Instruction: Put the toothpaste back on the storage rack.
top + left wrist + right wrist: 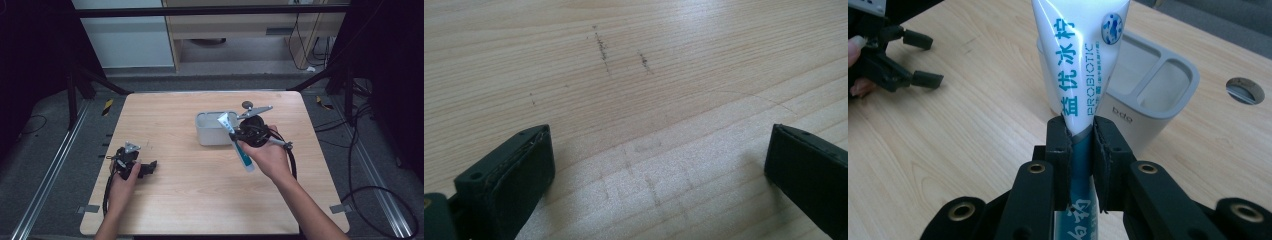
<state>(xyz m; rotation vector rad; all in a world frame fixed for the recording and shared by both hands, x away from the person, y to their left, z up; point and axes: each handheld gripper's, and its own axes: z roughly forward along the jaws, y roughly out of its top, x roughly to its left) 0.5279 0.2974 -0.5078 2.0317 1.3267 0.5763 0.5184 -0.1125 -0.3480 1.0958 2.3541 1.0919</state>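
Note:
A white and teal toothpaste tube (1075, 75) is clamped in my right gripper (1082, 135), whose jaws are shut on its middle. In the high view the toothpaste tube (240, 147) slants from the right gripper (235, 134) down toward the person's hand, its flat end up beside a white two-compartment holder (212, 131). The white holder (1153, 95) stands just behind the tube in the right gripper view. My left gripper (147, 169) rests low on the table at the left, open, with nothing but bare wood between its fingers (509, 175).
The wooden table (200, 200) has dark pen marks (601, 47) ahead of the left gripper. A round hole (1245, 90) lies in the tabletop past the holder. Cables (380, 200) trail on the floor at the right.

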